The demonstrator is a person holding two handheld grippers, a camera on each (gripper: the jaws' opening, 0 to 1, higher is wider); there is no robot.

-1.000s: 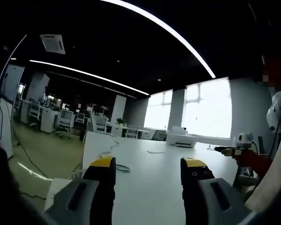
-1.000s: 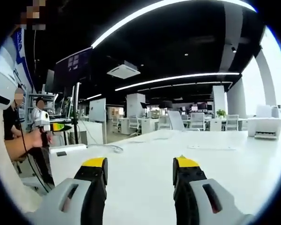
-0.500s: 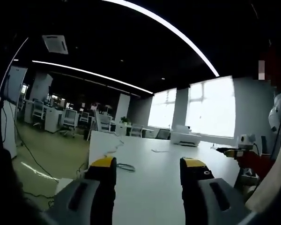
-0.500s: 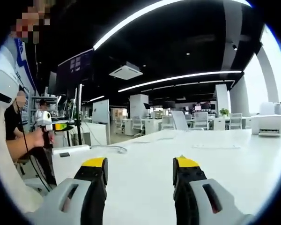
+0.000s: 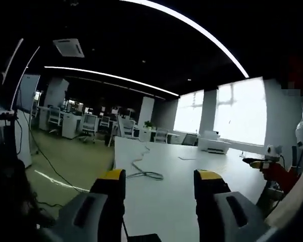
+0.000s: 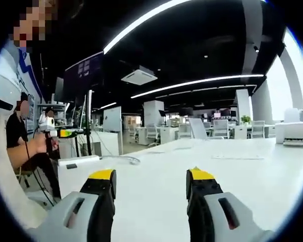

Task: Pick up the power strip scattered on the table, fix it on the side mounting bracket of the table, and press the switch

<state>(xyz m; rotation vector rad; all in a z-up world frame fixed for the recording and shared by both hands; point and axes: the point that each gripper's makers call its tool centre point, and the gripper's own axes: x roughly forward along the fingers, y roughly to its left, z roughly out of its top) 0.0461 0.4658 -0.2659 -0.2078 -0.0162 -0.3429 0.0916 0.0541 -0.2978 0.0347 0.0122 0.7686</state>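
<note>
My left hand-held gripper point(image 5: 160, 182) is open, yellow-tipped jaws spread with nothing between them, held above the white counter point(image 5: 202, 166). Right hand-held gripper point(image 6: 150, 184) same: jaws apart, empty, over the counter point(image 6: 242, 171). In the left gripper view a dark edge of something sits at the very bottom between the jaws, can't tell what it is. Just past the left jaw a grey cable point(image 5: 144, 173) loops on the counter near its left edge and trails away along the surface. Off that edge: greenish floor point(image 5: 70, 166) with a thin cord running across it. Far right of that view my other hand point(image 5: 278, 174) in a red glove holds the right hand-held gripper, yellow and green body. In the right gripper view, far left, a hand point(image 6: 38, 143) holds the left hand-held gripper at about counter-edge height, white sleeve beside it. A white strip-shaped block point(image 6: 78, 161) with a dark patch lies at the counter's left end, cable point(image 6: 123, 159) curling off it; looks like the power strip, can't confirm at this size. Mid-counter a flat sheet point(image 6: 232, 157). Far end: white printer point(image 6: 293, 133), also seen in the left gripper view point(image 5: 214, 145) under bright windows point(image 5: 240, 113). Beyond: office desks and chairs point(image 6: 212, 130), ceiling light strips, an air-con cassette point(image 6: 138, 76).
</note>
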